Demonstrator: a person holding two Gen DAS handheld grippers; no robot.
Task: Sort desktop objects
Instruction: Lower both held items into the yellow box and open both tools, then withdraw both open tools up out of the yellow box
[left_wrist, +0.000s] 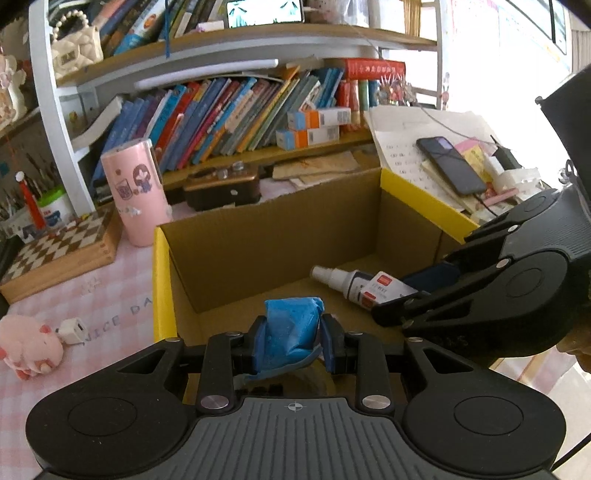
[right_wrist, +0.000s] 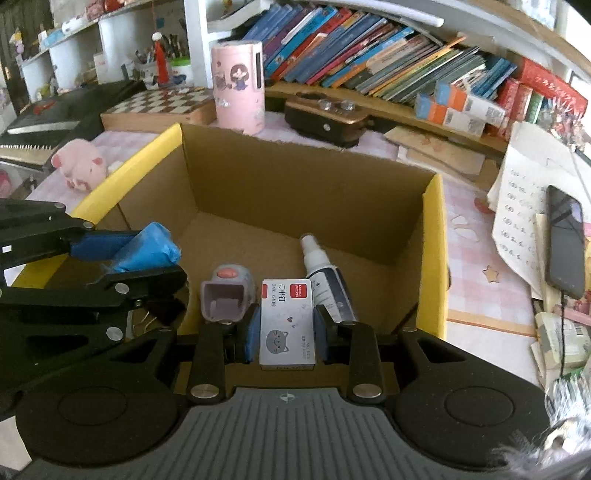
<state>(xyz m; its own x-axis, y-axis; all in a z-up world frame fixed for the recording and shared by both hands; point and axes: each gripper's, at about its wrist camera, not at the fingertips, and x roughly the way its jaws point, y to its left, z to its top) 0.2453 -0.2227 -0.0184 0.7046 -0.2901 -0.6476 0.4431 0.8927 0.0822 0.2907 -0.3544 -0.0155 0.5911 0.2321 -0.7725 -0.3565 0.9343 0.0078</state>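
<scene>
Both clamped and poised above the cardboard box (right_wrist: 332, 184): left gripper (left_wrist: 291, 338) on a blue wad (left_wrist: 291, 328), perhaps tape, right gripper (right_wrist: 286, 332) on an upright staple box (right_wrist: 286, 325).

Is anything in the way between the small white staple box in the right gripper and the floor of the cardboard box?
Nothing visible blocks it. The right gripper holds the small white staple box above the open cardboard box. A white spray bottle and a small purple gadget already lie on its floor close below, so space there is tight.

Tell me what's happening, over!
Left gripper shut on blue wad. Right gripper shut on staple box. Both over cardboard box. Nothing blocking.
</scene>
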